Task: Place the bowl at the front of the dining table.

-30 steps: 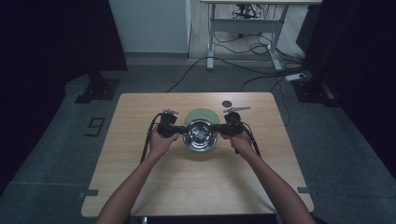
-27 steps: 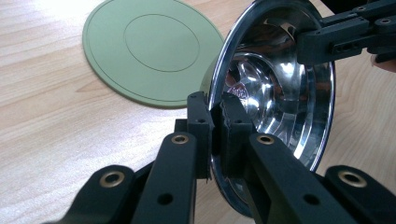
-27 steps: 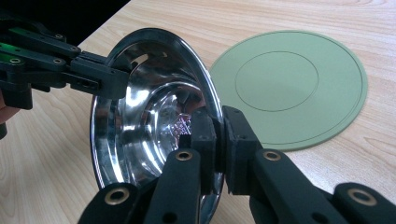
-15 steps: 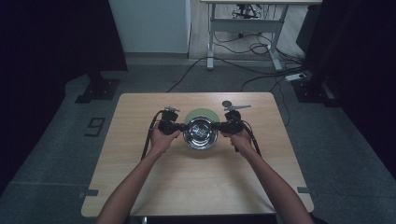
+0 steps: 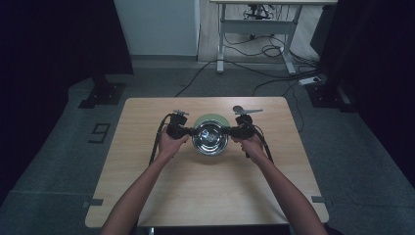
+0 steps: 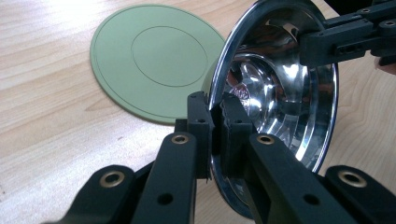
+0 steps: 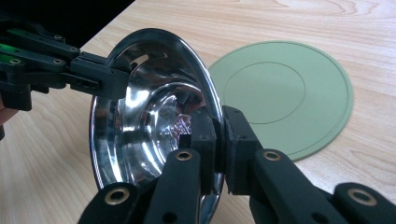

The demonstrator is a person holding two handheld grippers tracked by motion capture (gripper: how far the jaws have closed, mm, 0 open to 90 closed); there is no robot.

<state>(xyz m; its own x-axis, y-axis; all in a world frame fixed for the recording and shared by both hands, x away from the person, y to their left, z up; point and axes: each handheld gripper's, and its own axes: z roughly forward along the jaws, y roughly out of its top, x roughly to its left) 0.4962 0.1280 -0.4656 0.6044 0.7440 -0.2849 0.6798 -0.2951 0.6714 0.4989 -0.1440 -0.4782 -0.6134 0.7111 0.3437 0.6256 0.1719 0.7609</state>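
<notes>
Left gripper point(image 6: 215, 122) clamped on the near rim of a steel bowl point(image 5: 210, 138). Polished, thin-walled, stiff, probably light and slick under the pads; best taken at the rolled rim, opposite sides. Held near the middle of the tabletop point(image 5: 210, 196), toward its far edge, seemingly just clear of the wood, partly over a green mat point(image 6: 154, 60). Right gripper point(image 7: 219, 135) pinching the opposite rim.

Only legible mark: "9" on a floor marker point(image 5: 100, 132) left of the table point(image 5: 147, 196)
</notes>
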